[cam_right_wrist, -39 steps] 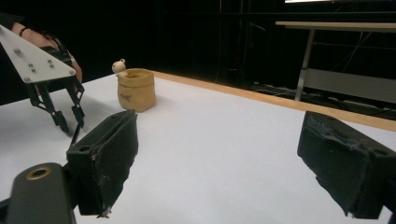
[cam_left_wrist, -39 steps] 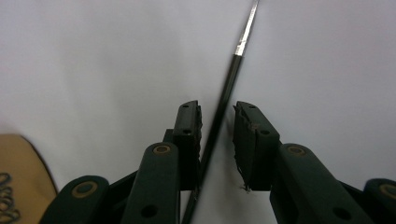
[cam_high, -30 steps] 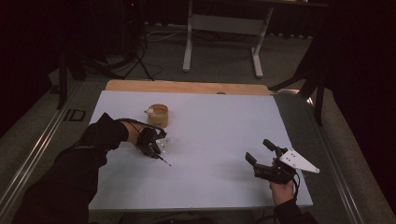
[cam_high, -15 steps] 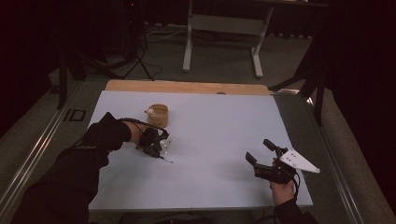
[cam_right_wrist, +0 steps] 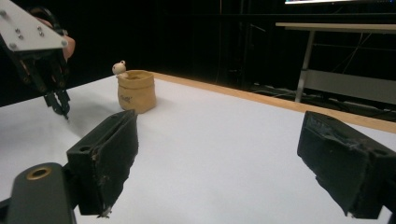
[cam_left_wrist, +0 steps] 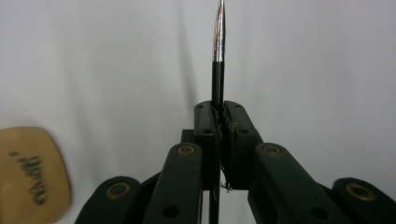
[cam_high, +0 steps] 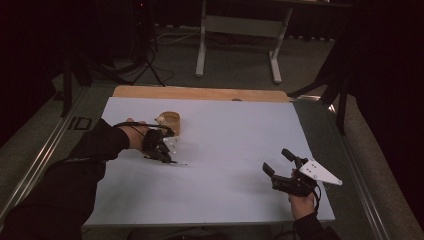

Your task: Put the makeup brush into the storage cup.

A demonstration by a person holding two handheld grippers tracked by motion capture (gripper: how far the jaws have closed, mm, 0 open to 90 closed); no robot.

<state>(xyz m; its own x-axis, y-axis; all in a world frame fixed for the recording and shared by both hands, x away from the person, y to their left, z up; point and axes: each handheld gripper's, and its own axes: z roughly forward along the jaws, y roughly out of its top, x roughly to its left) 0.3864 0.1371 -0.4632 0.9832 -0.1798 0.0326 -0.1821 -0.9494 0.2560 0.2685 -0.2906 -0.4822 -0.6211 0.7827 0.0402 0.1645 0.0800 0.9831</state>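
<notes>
My left gripper [cam_high: 166, 158] is shut on a black pen [cam_left_wrist: 218, 42] with a silver tip, pointing down at the white table sheet [cam_high: 235, 130]. In the left gripper view the jaws [cam_left_wrist: 218, 109] clamp the pen's black barrel and the tip sticks out ahead. A tan pot [cam_high: 170, 121] with a small pale figure on its rim stands just beyond the left hand, and its edge [cam_left_wrist: 30, 175] sits at the lower left. My right gripper [cam_high: 276, 160] hovers open near the front right with nothing between its fingers [cam_right_wrist: 107, 158]. It faces the pot [cam_right_wrist: 136, 91] and the left gripper [cam_right_wrist: 58, 105].
A wooden board [cam_high: 200, 93] runs along the table's far edge. Metal rails [cam_high: 47, 145] flank the table. A white table frame [cam_high: 237, 30] and dark stands are on the floor beyond.
The left gripper with the pen has shifted slightly toward the far side, nearer the pot. The right gripper has stayed in place, still open.
</notes>
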